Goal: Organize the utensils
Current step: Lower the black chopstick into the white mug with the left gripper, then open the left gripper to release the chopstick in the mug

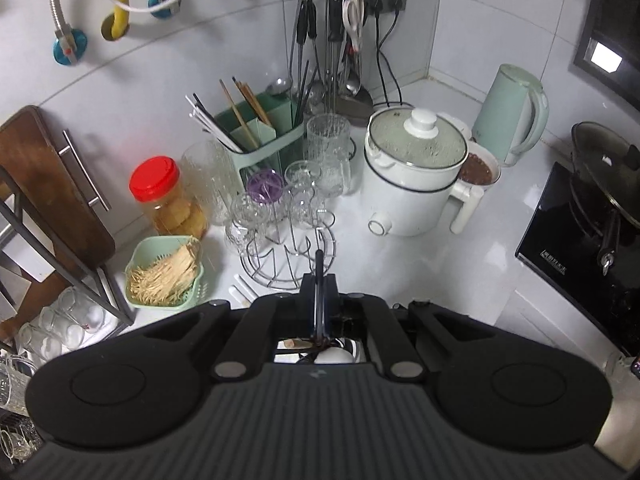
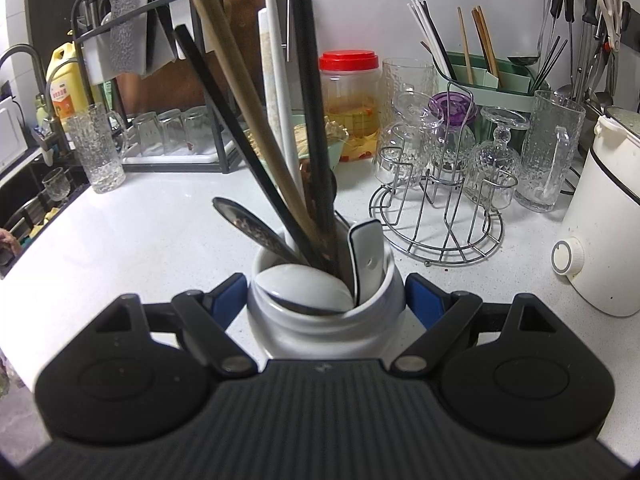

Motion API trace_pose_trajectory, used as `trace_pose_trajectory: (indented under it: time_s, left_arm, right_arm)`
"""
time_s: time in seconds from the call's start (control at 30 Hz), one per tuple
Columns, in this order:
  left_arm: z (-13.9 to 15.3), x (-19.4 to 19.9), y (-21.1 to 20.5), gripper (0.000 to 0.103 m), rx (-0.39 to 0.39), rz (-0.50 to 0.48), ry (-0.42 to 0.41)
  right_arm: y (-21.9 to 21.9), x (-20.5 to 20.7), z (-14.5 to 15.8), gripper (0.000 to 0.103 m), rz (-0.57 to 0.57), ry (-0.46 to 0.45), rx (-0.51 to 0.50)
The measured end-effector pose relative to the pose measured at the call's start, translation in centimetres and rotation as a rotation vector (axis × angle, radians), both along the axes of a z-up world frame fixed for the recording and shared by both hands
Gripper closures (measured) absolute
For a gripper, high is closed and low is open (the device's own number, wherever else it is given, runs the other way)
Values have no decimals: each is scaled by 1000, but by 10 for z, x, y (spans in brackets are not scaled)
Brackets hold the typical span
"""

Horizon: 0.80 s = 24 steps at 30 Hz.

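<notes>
My right gripper [image 2: 325, 300] is shut on a white ceramic jar [image 2: 326, 320] that stands on the white counter. The jar holds black chopsticks [image 2: 308, 92], a wooden one [image 2: 240, 92], a white one, metal spoons [image 2: 248, 226] and white ceramic spoons [image 2: 304, 288]. My left gripper [image 1: 319, 284] is shut on a black chopstick [image 1: 319, 264], right above the jar, whose top shows under the gripper [image 1: 320, 350]. A green utensil caddy [image 1: 260, 140] with sorted chopsticks stands at the back; it also shows in the right wrist view [image 2: 492, 76].
A wire glass rack [image 1: 286, 248] with upturned glasses stands just ahead. A red-lidded jar [image 1: 168, 196], a green basket of toothpicks [image 1: 164, 272], a white cooker [image 1: 416, 176], a kettle [image 1: 512, 112], a hanging tool stand [image 1: 328, 40] and a black cooktop [image 1: 584, 248] surround it. A dish rack [image 2: 152, 80] stands left.
</notes>
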<state>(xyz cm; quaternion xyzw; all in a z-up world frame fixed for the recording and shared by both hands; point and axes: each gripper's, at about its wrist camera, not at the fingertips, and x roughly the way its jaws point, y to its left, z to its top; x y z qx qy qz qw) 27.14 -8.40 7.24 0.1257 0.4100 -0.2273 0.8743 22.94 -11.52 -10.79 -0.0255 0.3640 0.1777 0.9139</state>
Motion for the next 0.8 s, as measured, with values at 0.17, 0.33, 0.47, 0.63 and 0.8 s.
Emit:
trace_pose_trajectory:
  time_s: [0.17, 0.33, 0.47, 0.63, 0.8]
  left_arm:
    - [-18, 7, -7, 99, 10, -8, 50]
    - [-28, 11, -14, 99, 2, -11, 68]
    - [-29, 12, -19, 99, 1, -21, 69]
    - [-25, 14, -13, 98, -35, -5, 97]
    - [-16, 3, -6, 64, -59, 20, 82]
  right_arm:
    - [-1, 0, 0, 15, 2, -2, 2]
    - [0, -1, 0, 15, 0, -4, 3]
    - [0, 0, 1, 15, 0, 2, -1]
    - [0, 1, 1, 15, -6, 10, 1]
    - [0, 1, 1, 15, -12, 15, -3]
